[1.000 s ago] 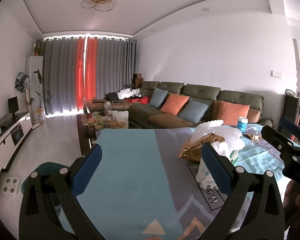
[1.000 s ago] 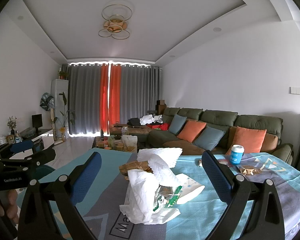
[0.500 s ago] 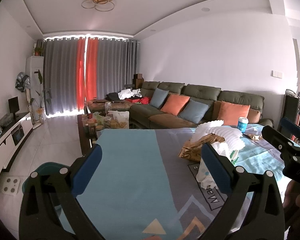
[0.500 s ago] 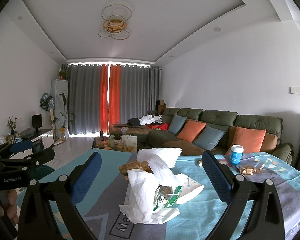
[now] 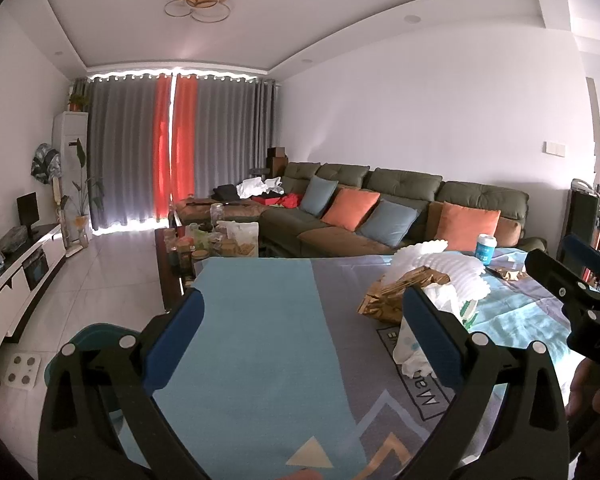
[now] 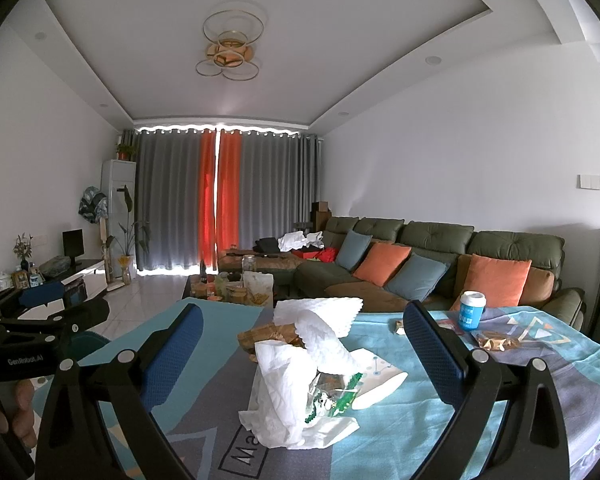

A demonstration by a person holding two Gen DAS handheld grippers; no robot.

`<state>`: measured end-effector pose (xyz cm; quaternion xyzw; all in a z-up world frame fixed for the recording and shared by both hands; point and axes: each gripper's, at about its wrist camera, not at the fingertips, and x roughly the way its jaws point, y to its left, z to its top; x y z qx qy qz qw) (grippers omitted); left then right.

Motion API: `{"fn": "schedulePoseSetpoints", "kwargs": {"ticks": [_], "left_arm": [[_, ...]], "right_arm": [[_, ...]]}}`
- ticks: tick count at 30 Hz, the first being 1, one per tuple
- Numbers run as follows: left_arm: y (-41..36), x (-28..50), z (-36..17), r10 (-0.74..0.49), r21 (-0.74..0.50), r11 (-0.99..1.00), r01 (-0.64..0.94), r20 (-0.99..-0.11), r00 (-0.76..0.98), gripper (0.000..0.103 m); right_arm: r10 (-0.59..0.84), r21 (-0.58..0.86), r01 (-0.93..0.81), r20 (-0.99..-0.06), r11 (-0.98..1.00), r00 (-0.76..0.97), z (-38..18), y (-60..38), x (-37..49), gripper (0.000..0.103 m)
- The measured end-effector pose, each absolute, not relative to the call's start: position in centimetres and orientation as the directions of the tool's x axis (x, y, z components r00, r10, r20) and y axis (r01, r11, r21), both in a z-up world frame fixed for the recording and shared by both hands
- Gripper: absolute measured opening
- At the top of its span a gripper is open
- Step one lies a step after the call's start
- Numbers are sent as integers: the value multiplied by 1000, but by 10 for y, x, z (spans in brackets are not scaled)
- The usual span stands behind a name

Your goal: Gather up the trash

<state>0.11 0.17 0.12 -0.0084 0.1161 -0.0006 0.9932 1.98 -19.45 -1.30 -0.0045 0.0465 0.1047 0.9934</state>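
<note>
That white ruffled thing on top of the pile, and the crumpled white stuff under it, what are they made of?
The white ruffled sheet looks like soft foam packing wrap: matte, with even ridges and a scalloped edge. The crumpled white wad beneath looks like tissue or thin paper, judging by its soft, irregular creases, though thin plastic is possible.

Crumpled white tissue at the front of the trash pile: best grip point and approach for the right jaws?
Pinch the tissue's tall upper fold, coming straight ahead with the right gripper. It faces the open jaws, stands upright and looks soft; lower down it overlaps the green-printed wrapper.
</note>
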Motion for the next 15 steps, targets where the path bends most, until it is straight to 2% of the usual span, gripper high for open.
{"fn": "schedulePoseSetpoints", "kwargs": {"ticks": [15], "left_arm": [[4,1,0,4,-14,1000,-7,-229,973,98]], "right_arm": [[209,1,-210,-92,978,974,-12,-195,19,97]]}}
